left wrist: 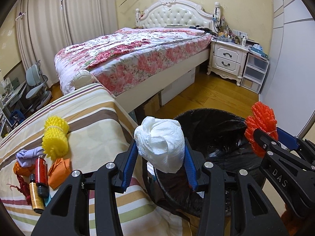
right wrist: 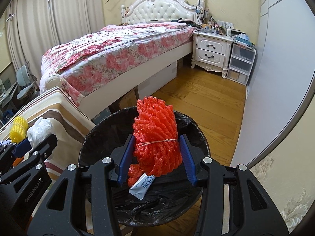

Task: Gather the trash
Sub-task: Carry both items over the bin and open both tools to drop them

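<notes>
Two pieces of trash are held up at the black-lined round waste bin. One is a crumpled white paper-tissue wad, soft and creased, pinched between the blue pads of the left gripper, whose jaws stand narrow around it; it hangs at the near left edge of the bin, above the rim. The other is an orange foam-net roll tied round its middle with a rubber band, clamped in the narrow jaws of the right gripper directly over the bin's mouth. Inside the bin lie another orange scrap and a small white-and-blue sachet on the black liner.

Beside the bin on the left is a striped cloth-covered table. On it remain a yellow foam-net roll, a crumpled lilac cloth, an orange folded paper packet, a red bottle and an amber bottle, lying close together. Behind stand a bed with a floral quilt, a white nightstand and clear plastic drawers on the wooden floor. Nothing lies between the held pieces and the bin opening.
</notes>
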The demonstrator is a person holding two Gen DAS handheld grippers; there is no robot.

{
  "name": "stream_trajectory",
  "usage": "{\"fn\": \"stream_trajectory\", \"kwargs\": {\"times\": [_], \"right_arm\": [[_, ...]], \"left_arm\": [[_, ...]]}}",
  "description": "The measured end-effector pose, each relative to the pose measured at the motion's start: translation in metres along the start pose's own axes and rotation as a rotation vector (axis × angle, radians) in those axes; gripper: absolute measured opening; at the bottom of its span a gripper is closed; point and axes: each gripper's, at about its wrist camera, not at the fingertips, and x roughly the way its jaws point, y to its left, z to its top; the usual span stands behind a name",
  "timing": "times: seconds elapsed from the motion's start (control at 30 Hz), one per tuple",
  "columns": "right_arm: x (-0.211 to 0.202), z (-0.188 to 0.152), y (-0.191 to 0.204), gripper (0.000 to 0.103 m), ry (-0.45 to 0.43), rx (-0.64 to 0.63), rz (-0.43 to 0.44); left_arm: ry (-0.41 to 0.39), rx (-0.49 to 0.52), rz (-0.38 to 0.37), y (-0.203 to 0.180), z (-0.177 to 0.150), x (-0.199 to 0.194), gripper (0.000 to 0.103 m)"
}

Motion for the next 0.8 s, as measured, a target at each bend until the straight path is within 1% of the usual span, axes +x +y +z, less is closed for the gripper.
{"fn": "stream_trajectory", "kwargs": {"times": [0.4, 0.6, 0.63, 0.7, 0.73, 0.77, 0.8], "right_arm": [[0.007, 0.002, -0.010, 0.046, 0.009, 0.018, -0.007], [0.011, 0.002, -0.012, 0.046, 0.017, 0.026, -0.010], [0.011, 0.002, -0.012, 0.046, 0.018, 0.027, -0.010], [0.013, 0.001, -0.013, 0.047, 0.022, 0.026, -0.012], [0.014, 0.002, -0.014, 0.047, 0.024, 0.026, -0.013], [0.014, 0.002, -0.014, 0.049, 0.025, 0.027, -0.015], [0.014, 0.001, -0.015, 0.057, 0.025, 0.030, -0.019]], "left_arm": [[0.025, 0.016, -0.014, -0.015, 0.003, 0.013, 0.045], [0.032, 0.026, -0.012, -0.020, 0.005, 0.017, 0.048], [0.033, 0.027, -0.011, -0.021, 0.005, 0.018, 0.050], [0.032, 0.027, -0.011, -0.021, 0.005, 0.018, 0.059], [0.027, 0.026, -0.010, -0.023, 0.004, 0.017, 0.066], [0.021, 0.025, -0.007, -0.023, 0.004, 0.016, 0.069], [0.018, 0.027, -0.006, -0.022, 0.004, 0.016, 0.070]]}}
